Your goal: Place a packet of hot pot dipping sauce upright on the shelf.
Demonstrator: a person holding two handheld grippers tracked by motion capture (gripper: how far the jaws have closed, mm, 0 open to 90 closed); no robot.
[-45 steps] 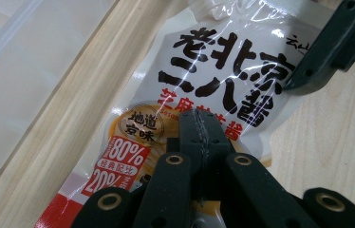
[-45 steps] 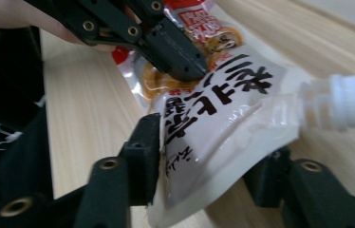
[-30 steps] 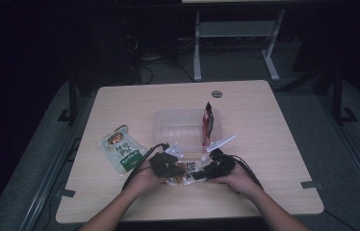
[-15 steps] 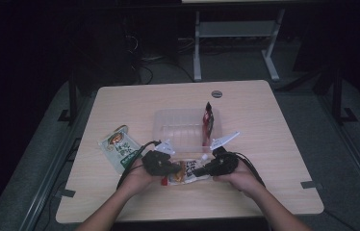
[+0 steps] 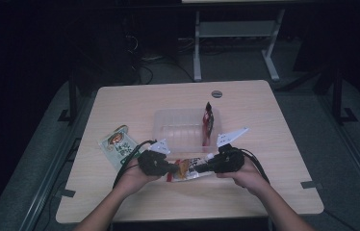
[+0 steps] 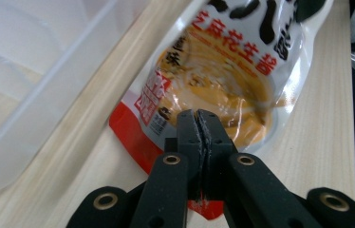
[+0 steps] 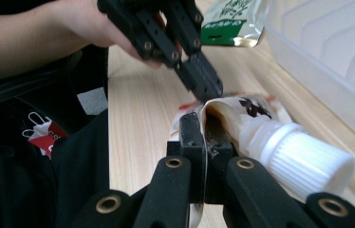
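Observation:
A spouted snack pouch [image 5: 187,170], orange and white with a red bottom edge [image 6: 223,71], hangs between my two grippers just above the table's near side. My left gripper [image 5: 171,168] is shut on the pouch's red bottom edge [image 6: 198,118]. My right gripper [image 5: 208,166] is shut on the pouch's top edge [image 7: 199,130], right beside its white screw cap [image 7: 303,161]. The left gripper [image 7: 204,83] also appears farther off in the right gripper view, pinching the far end.
A clear plastic container [image 5: 168,132] stands mid-table just beyond the pouch, with a dark red pouch [image 5: 209,120] upright at its right end. A green pouch [image 5: 119,147] lies flat to the left. The table's near edge is close to the forearms.
Both hands have risen a little with the pouch stretched between them; the right one rose more. The container and the other pouches have not moved.

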